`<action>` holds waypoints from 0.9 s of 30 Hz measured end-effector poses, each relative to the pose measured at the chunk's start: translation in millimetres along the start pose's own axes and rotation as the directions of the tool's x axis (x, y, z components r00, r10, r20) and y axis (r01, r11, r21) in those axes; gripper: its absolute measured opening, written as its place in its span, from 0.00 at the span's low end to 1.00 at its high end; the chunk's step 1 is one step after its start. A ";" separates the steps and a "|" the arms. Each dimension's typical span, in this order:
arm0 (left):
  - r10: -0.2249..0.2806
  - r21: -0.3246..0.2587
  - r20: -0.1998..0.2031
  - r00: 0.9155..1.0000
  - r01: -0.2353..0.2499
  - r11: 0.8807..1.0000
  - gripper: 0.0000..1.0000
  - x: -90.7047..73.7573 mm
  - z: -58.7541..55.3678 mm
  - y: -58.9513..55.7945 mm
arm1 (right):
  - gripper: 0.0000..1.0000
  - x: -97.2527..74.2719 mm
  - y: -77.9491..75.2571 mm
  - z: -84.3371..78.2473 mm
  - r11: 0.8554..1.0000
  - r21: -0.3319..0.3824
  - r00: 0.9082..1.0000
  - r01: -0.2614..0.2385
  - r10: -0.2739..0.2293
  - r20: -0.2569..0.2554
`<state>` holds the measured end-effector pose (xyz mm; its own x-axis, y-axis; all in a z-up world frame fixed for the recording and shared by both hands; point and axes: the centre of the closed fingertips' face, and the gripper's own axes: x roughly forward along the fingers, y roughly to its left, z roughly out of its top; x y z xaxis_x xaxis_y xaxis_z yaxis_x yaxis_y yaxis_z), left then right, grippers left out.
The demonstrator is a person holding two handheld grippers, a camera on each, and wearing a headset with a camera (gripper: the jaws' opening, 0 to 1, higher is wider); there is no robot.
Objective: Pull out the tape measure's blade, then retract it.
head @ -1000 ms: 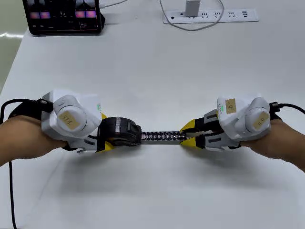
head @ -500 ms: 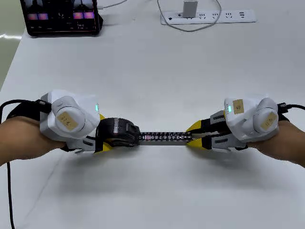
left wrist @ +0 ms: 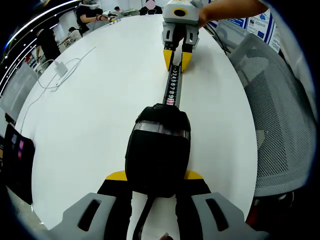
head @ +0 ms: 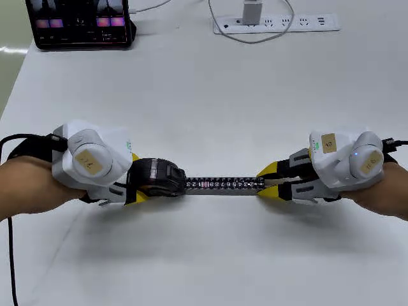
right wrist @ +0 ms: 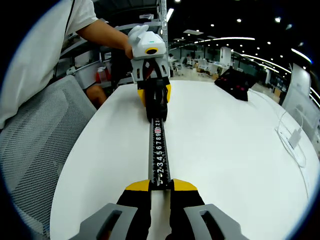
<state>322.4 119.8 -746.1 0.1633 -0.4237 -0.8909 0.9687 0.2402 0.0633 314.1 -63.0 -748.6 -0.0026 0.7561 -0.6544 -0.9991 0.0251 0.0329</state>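
Finds the left gripper (head: 140, 180) clenched on the black tape measure case (head: 160, 176), with one yellow-tipped jaw on each side of it. Places the case low on the white table (head: 204, 102), directly ahead of that gripper's jaws. Finds the right gripper (head: 265, 182) closed on the free end of the blade (head: 223, 184), with the tip pinched between nearly meeting jaws. Records the blade drawn out in a straight line from the case mouth to the right gripper, numerals facing up. Cannot tell whether the blade touches the table. Places the grippers well apart, facing each other tip to tip along the blade. Notes a hand behind each gripper. Notes, far beyond the grippers, a white power strip (head: 274, 23) and a dark screen device (head: 80, 22), the latter on the left gripper's side. Notes a grey mesh chair (left wrist: 280, 115) beside the table.
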 end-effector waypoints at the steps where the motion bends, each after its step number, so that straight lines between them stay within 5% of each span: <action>1: 0.000 0.000 0.000 1.000 0.000 1.000 0.28 0.0 0.1 0.0 | 0.10 -0.7 -0.3 -0.8 1.000 0.001 1.000 0.001 -0.001 -0.001; 27: 0.002 0.000 -0.006 1.000 -0.002 1.000 0.28 -0.3 -0.1 0.2 | 0.09 -17.2 0.0 -15.4 1.000 0.003 1.000 0.009 -0.009 -0.028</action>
<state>322.5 120.1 -745.9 0.1646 -0.4180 -0.8934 0.9683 0.2409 0.0657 313.5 -86.1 -749.0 0.0054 0.7371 -0.6757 -0.9990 0.0340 0.0291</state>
